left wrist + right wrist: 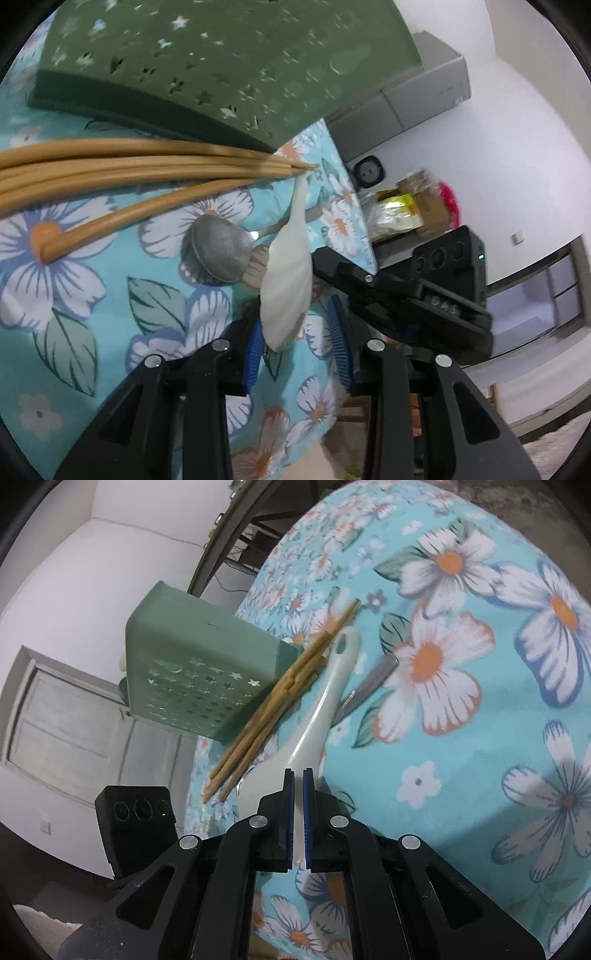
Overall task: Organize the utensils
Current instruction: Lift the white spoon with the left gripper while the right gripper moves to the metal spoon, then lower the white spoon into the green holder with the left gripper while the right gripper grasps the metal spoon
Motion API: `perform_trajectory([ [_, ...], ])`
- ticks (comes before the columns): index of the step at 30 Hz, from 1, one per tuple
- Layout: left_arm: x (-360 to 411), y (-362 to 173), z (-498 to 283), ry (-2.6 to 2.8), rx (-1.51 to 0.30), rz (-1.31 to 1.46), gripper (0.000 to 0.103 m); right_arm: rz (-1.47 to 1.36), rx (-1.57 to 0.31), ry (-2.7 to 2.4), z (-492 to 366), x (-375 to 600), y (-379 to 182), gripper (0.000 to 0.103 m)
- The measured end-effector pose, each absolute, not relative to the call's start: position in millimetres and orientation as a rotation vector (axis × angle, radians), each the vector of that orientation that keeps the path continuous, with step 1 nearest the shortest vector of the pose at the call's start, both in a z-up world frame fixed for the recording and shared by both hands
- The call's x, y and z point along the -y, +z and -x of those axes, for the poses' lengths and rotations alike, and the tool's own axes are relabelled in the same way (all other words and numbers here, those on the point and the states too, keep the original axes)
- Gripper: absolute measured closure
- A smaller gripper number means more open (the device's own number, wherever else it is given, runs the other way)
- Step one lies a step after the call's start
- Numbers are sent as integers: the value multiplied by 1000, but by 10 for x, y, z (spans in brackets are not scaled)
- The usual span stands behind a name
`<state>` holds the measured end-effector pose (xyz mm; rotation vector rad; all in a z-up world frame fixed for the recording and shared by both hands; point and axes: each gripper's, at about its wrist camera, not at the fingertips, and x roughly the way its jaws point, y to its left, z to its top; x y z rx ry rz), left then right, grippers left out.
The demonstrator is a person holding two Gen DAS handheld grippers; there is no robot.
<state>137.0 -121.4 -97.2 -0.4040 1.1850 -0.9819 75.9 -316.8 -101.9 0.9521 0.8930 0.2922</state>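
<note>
in the left wrist view, the left gripper (297,343) hangs low over a table covered by a turquoise floral tablecloth (110,314), its blue-padded fingers (253,356) spread apart. the bowl end of a white ceramic spoon (286,291) sits between the fingers near the left pad; whether it touches that pad is hard to tell, and the right pad stands clear of it. just beyond lies a metal spoon (219,253), bowl side down, its handle passing under the white spoon. a bundle of wooden chopsticks (147,170) stretches across the cloth from the left edge, tips meeting near the white spoon's handle end, with one stick splayed off lower. behind them rests a green utensil holder (207,62) on its side, pierced with star-shaped holes. the right gripper (402,295) shows at the right, close to the white spoon. in the right wrist view, the right gripper (298,786) has its pads drawn close together on the bowl end of the white ceramic spoon (325,698), pinching its edge. the chopsticks (273,705) lie just left of the spoon against the holder (192,664), and the metal spoon's handle (369,683) pokes out on the spoon's right over the tablecloth (461,757).
</note>
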Motion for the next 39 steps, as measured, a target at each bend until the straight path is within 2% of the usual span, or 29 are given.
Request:
perform_trajectory([
  [1,1237,-960,-1352,-970,-1180,372,82,-961,-894,291,-749,3177,-1024,100],
  [10,1287,-590,-1115,-1015,-1050,243,100,-861,-849,219,-526,3263,-790,95],
  [12,1241,-465,-1072,-1027,-1009,230,101,-812,-825,193,-464,3280,-675,87],
  [15,1118,-293,-1031,-1041,-965,228,101,-751,-811,194,-403,3228,-565,80],
  [20,956,-10,-1015,-1072,-908,262,101,-594,-815,179,-393,2998,-453,74],
  [27,602,286,-985,-1073,-848,319,101,-306,-800,206,-439,2479,-347,72],
  [39,-136,489,-896,-996,-798,416,101,114,-772,237,-732,1630,-438,72],
])
